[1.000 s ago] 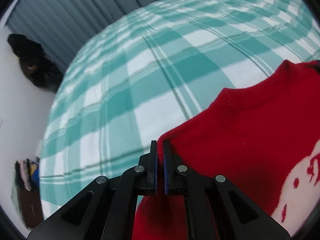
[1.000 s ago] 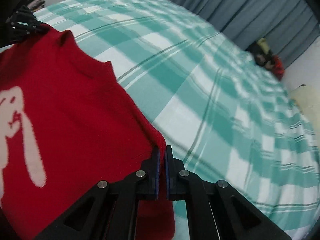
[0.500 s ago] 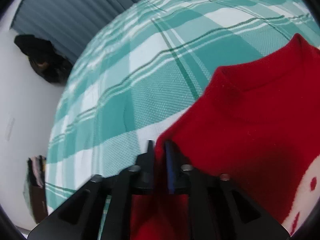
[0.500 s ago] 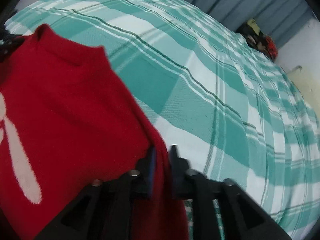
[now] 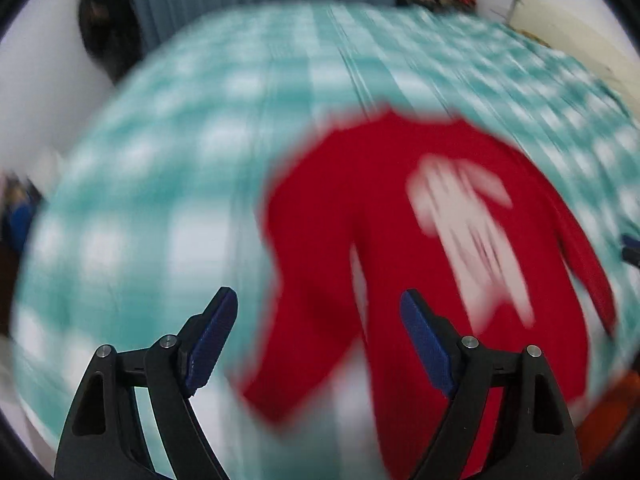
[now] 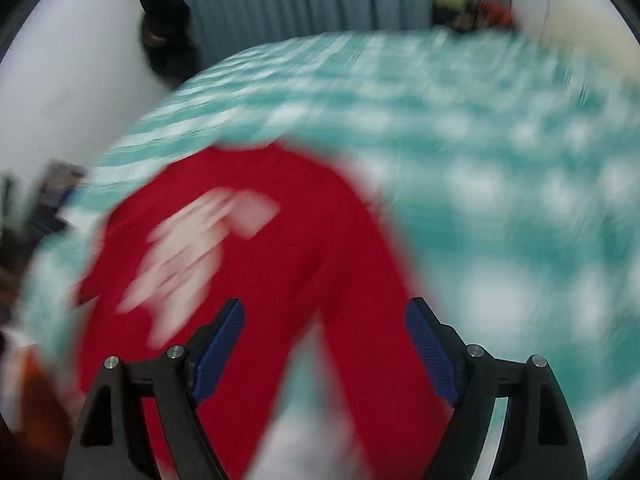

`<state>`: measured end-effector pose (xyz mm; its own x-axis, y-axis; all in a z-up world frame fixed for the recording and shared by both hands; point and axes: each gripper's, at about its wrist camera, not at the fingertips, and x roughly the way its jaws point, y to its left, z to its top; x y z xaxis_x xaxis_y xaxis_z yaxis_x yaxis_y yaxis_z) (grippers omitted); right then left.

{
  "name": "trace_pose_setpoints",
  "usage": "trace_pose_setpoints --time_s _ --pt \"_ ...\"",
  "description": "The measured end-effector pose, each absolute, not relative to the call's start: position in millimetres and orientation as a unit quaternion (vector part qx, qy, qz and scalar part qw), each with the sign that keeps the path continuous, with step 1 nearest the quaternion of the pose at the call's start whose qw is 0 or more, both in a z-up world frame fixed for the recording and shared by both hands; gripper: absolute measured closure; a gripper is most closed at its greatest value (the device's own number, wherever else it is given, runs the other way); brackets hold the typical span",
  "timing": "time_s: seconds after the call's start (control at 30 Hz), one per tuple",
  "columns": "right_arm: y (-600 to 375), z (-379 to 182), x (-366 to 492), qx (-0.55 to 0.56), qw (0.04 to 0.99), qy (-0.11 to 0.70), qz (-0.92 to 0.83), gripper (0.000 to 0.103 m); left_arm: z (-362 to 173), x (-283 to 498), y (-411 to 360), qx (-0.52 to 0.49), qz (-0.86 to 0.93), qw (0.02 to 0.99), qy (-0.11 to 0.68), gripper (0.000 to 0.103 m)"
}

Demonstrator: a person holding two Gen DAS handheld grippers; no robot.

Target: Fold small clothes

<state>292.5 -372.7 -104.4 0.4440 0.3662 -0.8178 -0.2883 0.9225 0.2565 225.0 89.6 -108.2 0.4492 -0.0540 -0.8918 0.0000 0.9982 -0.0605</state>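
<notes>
**Both grippers spread above a red sweater on a bed**

Left gripper fingers stand wide, holding nothing; likewise the right gripper. Beyond them a red knitted sweater with a white motif lies flat on the teal-and-white checked bedspread. Blur hides any writing. Only the left view shows both sleeves.

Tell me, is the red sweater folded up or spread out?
Spread out. The red sweater lies open on the checked blanket, both sleeves stretched out, white picture showing.
</notes>
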Motion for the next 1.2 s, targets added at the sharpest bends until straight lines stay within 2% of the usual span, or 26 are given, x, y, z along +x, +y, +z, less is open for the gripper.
trace_pose_setpoints --time_s 0.1,0.23,0.3,0.33,0.37,0.43,0.5,0.63,0.8,1.0,1.07,1.13,1.2 --pt "-373 -139 218 0.142 0.802 0.531 0.232 0.022 -150 159 70 -0.062 -0.047 0.814 0.576 0.027" --pt "-368 -192 169 0.225 0.766 0.559 0.225 0.023 -177 131 55 -0.122 -0.065 0.797 0.588 0.027" --pt "-366 -202 165 0.261 0.765 0.543 0.227 0.030 -179 137 51 -0.126 -0.063 0.801 0.582 0.027" --pt "-362 -206 173 0.280 0.751 0.543 0.249 0.051 -181 143 49 -0.146 -0.070 0.797 0.582 0.027" --pt "-358 -210 176 0.285 0.741 0.549 0.263 0.093 -184 148 46 -0.161 -0.078 0.790 0.586 0.030" --pt "-350 -217 182 0.266 0.737 0.572 0.244 0.098 -192 160 42 -0.172 -0.078 0.777 0.601 0.096" --pt "-350 -213 180 0.267 0.737 0.573 0.238 0.098 -188 163 41 -0.184 -0.079 0.772 0.603 0.099" --pt "-363 -193 157 0.250 0.752 0.567 0.226 0.099 -175 133 50 -0.170 -0.076 0.784 0.592 0.100" --pt "-378 -227 151 0.282 0.741 0.579 0.193 0.100 -203 136 52 -0.179 -0.051 0.774 0.606 0.099" --pt "-368 -219 147 0.247 0.766 0.562 0.191 0.100 -195 135 33 -0.125 -0.042 0.795 0.592 0.093" --pt "-372 -215 140 0.255 0.767 0.556 0.195 0.090 -191 127 40 -0.142 -0.045 0.795 0.588 0.084" --pt "-382 -207 132 0.261 0.767 0.554 0.191 0.083 -183 115 49 -0.156 -0.043 0.795 0.585 0.050" --pt "-401 -193 123 0.264 0.784 0.534 0.176 0.074 -168 101 59 -0.153 -0.009 0.815 0.559 0.032"
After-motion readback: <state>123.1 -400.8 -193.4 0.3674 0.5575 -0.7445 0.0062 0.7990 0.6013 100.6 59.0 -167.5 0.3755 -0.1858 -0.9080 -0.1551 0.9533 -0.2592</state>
